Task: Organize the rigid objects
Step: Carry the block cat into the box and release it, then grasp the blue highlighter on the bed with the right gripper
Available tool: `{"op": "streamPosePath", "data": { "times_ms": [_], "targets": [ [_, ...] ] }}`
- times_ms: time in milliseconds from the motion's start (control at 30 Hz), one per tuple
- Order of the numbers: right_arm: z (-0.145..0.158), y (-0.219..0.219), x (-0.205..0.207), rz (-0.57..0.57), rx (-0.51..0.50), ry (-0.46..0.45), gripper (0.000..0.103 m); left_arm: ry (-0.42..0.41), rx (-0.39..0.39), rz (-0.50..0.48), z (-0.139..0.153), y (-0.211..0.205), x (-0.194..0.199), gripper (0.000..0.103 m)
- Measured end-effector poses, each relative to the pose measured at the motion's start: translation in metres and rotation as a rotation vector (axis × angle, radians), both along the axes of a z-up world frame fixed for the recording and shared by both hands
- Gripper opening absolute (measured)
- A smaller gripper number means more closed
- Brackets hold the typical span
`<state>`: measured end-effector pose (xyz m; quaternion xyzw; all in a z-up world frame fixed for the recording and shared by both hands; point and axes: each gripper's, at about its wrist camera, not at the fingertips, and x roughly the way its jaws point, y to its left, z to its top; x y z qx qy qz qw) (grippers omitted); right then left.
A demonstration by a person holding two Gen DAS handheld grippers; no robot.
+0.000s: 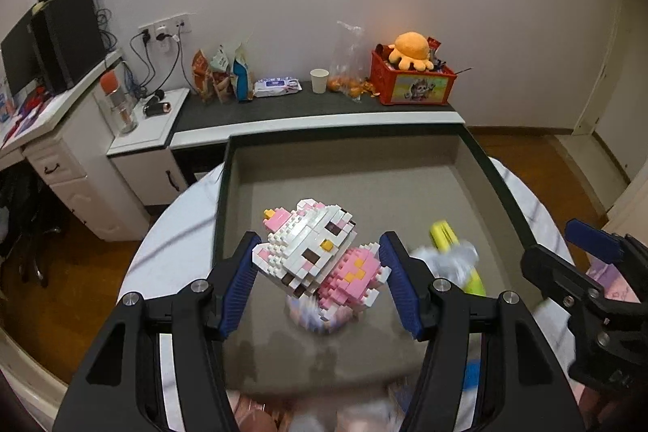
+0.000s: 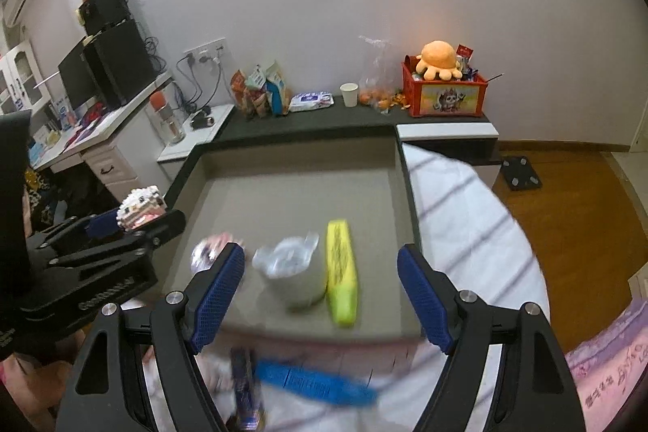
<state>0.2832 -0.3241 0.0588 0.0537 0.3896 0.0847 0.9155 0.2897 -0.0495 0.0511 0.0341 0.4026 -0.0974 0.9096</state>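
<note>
Left claw [image 1: 320, 270] clamps brick-built cat figure [image 1: 312, 250] at frame centre, above grey tray [image 1: 465, 156]; rigid but brittle, studs pop off, so grip the body sides; right claw [image 2: 320, 290] wide, empty.

Both tools share one build: the left tool [image 1: 322, 266] and right tool [image 2: 322, 294] have matte black angular arms with triangular cut-outs, round silver screw heads at the pivots, and long fingers [image 2: 218, 294] faced with ribbed blue pads.
</note>
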Motion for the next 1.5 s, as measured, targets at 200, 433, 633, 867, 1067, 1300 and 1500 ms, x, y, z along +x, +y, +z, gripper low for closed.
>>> {"op": "streamPosePath", "data": {
  "times_ms": [200, 433, 633, 867, 1067, 1300, 1500],
  "targets": [
    [-0.013, -0.015, 0.041, -0.027, 0.026, 0.021, 0.080, 0.068, 0.038, -0.012, -0.025, -0.023, 0.057, 0.062],
    [-0.034, -0.026, 0.054, -0.043, 0.033, 0.070, 0.079, 0.170, 0.103, -0.007, -0.058, -0.037, 0.081, 0.096],
    [-0.035, -0.028, 0.053, -0.043, 0.035, 0.075, 0.079, 0.143, 0.096, -0.008, -0.050, -0.034, 0.072, 0.103],
    [-0.021, -0.029, 0.031, -0.038, 0.036, 0.038, 0.079, 0.025, 0.031, 0.005, -0.012, -0.013, 0.027, 0.103],
    [-0.009, -0.027, -0.006, -0.027, 0.030, 0.012, 0.079, -0.046, 0.001, 0.064, 0.012, 0.019, -0.033, 0.103],
    [-0.012, -0.019, -0.051, -0.001, 0.017, 0.027, 0.079, -0.068, -0.003, 0.134, 0.014, 0.053, -0.097, 0.103],
    [-0.025, -0.012, -0.080, 0.036, 0.001, 0.057, 0.079, -0.032, -0.022, 0.167, -0.002, 0.068, -0.139, 0.103]
  ]
}}
